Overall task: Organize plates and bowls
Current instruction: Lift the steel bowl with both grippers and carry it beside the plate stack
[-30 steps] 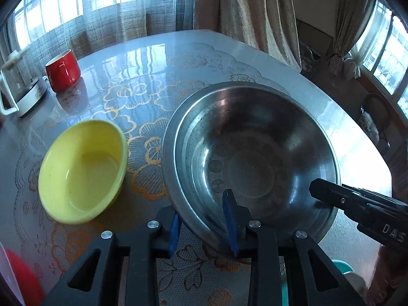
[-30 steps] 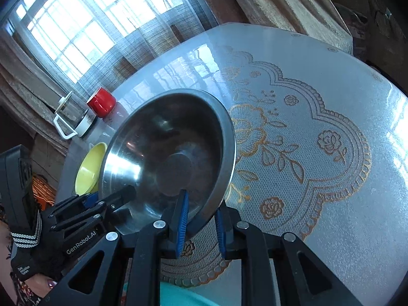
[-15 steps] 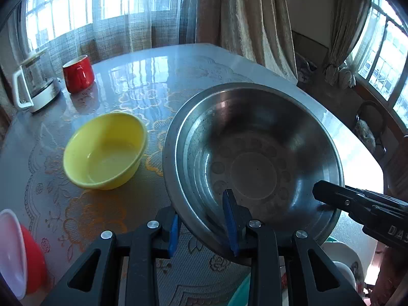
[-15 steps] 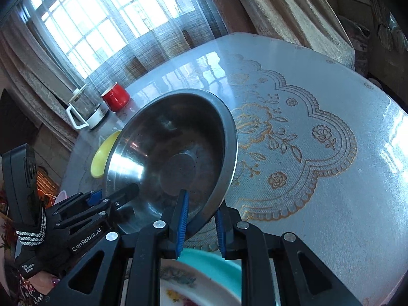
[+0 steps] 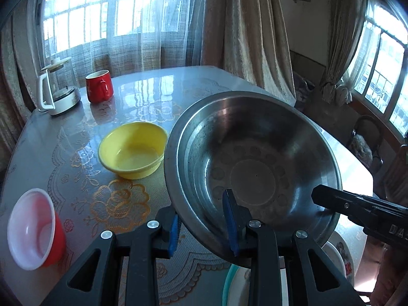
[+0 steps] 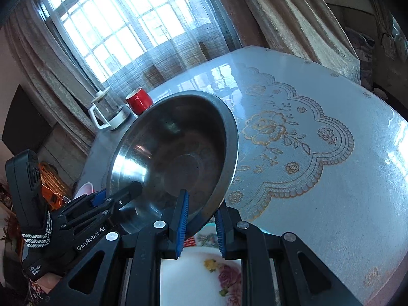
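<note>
A big steel bowl (image 5: 252, 163) hangs tilted above the table, held by its near rim from two sides. My left gripper (image 5: 202, 229) is shut on the rim, one blue pad inside and one outside. My right gripper (image 6: 201, 223) is shut on the steel bowl (image 6: 176, 158) the same way. Each gripper shows in the other's view: the right gripper (image 5: 357, 209) at the bowl's right rim, the left gripper (image 6: 112, 199) at its left rim. A yellow bowl (image 5: 132, 150) sits on the table to the left. A flowered white plate (image 6: 204, 275) lies under the steel bowl.
A red bowl with a white inside (image 5: 33, 229) lies tipped at the near left. A red mug (image 5: 99, 89) and a glass kettle (image 5: 58, 89) stand at the far left. A teal-rimmed plate (image 5: 229, 280) lies below the grippers. Curtains and windows ring the table (image 6: 331, 178).
Both grippers carried the steel bowl up and back toward the near table edge. The yellow bowl fell farther away, and the red bowl and the plates below came into view.
</note>
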